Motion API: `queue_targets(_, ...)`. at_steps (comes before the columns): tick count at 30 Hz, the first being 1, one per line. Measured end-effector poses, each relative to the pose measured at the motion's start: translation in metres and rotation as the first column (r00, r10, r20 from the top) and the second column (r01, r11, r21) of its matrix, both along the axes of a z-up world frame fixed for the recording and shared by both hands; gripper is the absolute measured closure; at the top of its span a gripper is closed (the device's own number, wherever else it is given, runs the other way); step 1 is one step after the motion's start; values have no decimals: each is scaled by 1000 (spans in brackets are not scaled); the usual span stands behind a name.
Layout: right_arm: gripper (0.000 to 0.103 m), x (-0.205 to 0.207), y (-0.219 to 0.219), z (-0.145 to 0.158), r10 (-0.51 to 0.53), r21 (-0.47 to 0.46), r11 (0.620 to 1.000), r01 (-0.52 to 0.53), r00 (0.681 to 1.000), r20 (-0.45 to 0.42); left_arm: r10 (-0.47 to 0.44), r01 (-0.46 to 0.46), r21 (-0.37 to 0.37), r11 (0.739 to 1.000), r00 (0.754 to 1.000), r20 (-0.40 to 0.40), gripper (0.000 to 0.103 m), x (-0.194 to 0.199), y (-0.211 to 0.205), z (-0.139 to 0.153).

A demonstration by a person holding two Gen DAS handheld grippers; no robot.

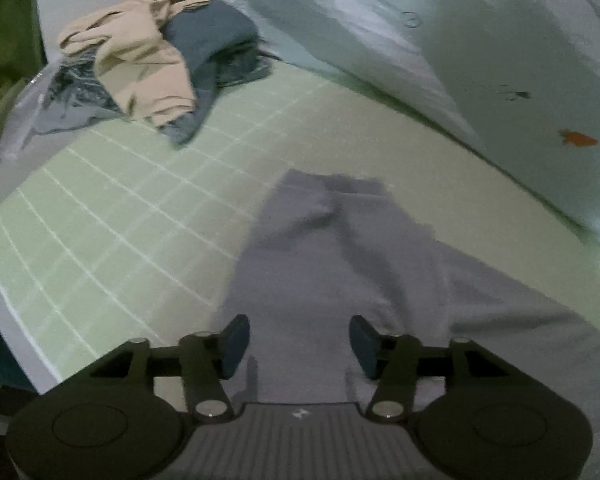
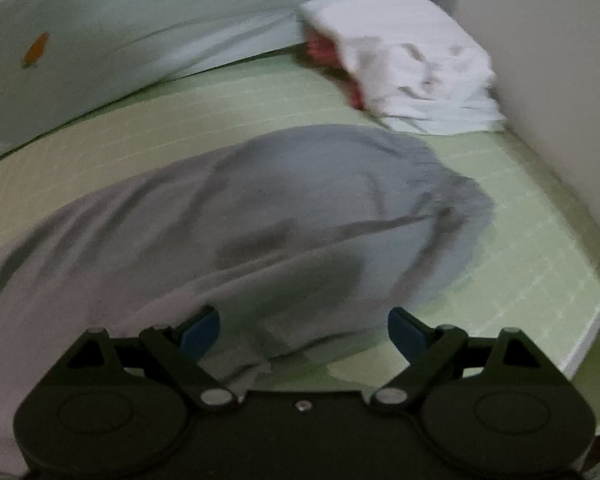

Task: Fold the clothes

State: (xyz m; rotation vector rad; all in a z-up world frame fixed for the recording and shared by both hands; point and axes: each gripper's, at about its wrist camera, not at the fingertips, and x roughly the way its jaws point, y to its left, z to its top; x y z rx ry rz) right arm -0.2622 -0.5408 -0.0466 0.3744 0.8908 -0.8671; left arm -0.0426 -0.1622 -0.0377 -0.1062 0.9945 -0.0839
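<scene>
While both grippers hover over a grey garment spread on the green gridded mat, neither grips cloth. Left gripper: jaws spread wide, above the garment's near edge. Right gripper: jaws spread wide, over a rumpled fold. Far left, a heap of beige and dark clothes; far right, a folded white stack.

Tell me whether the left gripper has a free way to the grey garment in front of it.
Probably yes. The left gripper is open, and the grey garment lies spread on the green mat right below its fingers, with nothing between them. The heap of clothes sits far off.
</scene>
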Motion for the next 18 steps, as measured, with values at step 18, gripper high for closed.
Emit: queue_targets(18,9,151,274,5,259,-35,966,-257,959,117,-317,312,117,943,948,21,20,55,98,-8)
